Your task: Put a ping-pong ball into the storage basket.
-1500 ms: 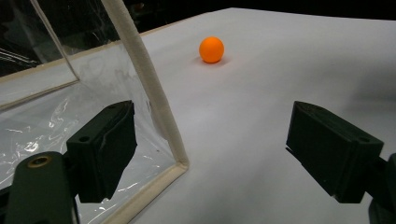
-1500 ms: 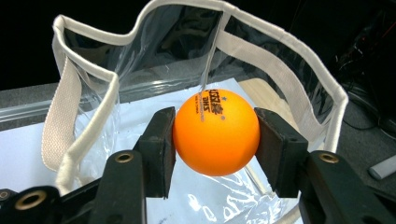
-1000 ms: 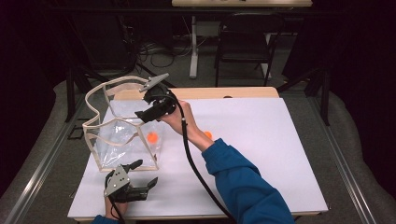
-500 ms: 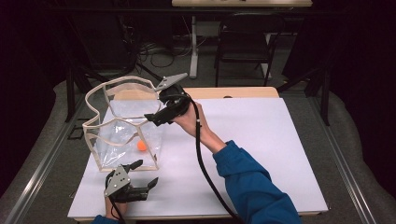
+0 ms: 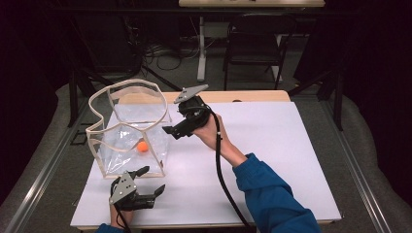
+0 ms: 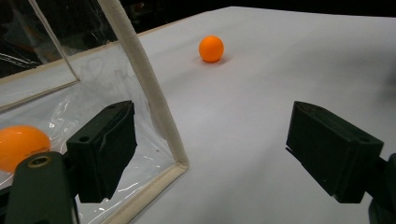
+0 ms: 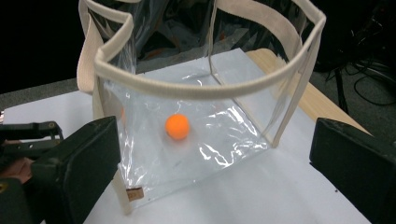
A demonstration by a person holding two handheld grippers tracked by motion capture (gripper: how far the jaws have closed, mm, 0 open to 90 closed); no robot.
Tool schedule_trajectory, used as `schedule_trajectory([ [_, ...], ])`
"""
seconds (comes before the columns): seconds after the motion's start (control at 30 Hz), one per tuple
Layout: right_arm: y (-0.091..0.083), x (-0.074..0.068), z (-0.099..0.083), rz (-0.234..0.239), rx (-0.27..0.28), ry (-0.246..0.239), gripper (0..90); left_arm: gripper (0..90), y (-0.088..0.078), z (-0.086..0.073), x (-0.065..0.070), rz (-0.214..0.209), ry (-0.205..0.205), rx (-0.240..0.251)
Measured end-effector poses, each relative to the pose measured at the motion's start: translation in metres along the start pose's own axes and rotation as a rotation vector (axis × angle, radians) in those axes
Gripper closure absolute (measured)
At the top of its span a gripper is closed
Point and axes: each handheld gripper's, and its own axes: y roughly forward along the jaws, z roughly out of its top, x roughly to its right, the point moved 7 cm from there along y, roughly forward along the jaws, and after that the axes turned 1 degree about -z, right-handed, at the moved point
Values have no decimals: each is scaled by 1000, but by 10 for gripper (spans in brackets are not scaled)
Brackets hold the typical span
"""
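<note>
Resting near the table's front edge, the left gripper (image 5: 145, 190) stands released beside the clear bag (image 5: 128, 128). Farther in, one orange ball (image 5: 142, 146) lies inside the bag; the right gripper (image 5: 170, 130), jaws just opened and empty, hangs beside its rim. Drop likely done; next comes the second ball (image 6: 211, 48), lying on open white table (image 5: 291, 160), well clear of edges.

Room dark all round, only the white table (image 5: 272, 145) lit, evenly, from overhead. Shadows soft and short, one small under the orange ball (image 6: 211, 48) in the left gripper view. Glare streaks on the clear bag (image 7: 210, 116) plastic. Near black jaws soft, out of focus in both gripper views. High view grainy, background murky.
</note>
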Motion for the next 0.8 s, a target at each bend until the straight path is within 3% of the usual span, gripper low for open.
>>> schedule_trajectory([
  [0.27, -10, 4, -26, 4, -19, 19, 6, 159, 0, 0, -1, 2, -5, 2],
  [0.47, -18, 9, -48, -28, -40, 30, 8, 159, 0, 0, -1, 0, -3, 1],
  [0.8, -28, 11, -70, -46, -47, 35, 6, 159, -1, 0, -2, 4, -5, 4],
])
